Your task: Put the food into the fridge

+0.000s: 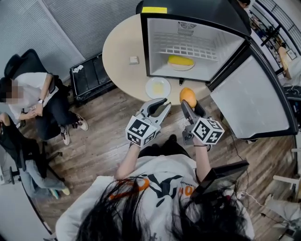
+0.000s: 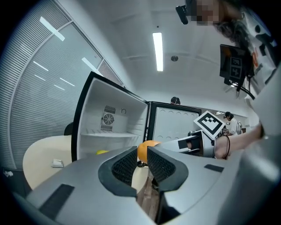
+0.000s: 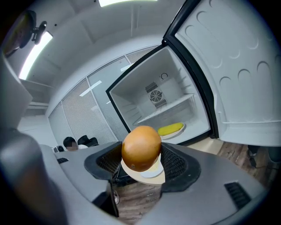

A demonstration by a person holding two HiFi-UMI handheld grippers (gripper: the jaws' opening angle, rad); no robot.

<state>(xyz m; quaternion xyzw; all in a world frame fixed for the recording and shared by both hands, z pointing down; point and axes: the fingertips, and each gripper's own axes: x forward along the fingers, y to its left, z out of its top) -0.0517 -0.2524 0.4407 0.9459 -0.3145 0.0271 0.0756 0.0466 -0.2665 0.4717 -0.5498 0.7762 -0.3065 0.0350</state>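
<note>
The small fridge (image 1: 197, 14) stands open on the round table (image 1: 120, 52). On its floor lies a yellow food (image 1: 180, 60) on a plate; the right gripper view shows that yellow food (image 3: 170, 128) too. My right gripper (image 1: 189, 101) is shut on an orange fruit (image 1: 187, 96) just in front of the fridge opening. The fruit (image 3: 140, 147) fills the space between the pads of the right gripper (image 3: 141, 152). My left gripper (image 1: 161, 104) hangs beside it on the left, its jaws slightly apart and empty. Through the left gripper (image 2: 141, 151) the fruit (image 2: 148, 146) shows ahead.
A white plate (image 1: 158, 87) with a pale piece on it sits on the table before the fridge. The fridge door (image 1: 254, 99) swings open to the right. A wire shelf (image 1: 188, 49) spans the fridge. A small white item (image 1: 134, 60) lies on the table. A person (image 1: 33, 99) sits at left by a black case (image 1: 91, 77).
</note>
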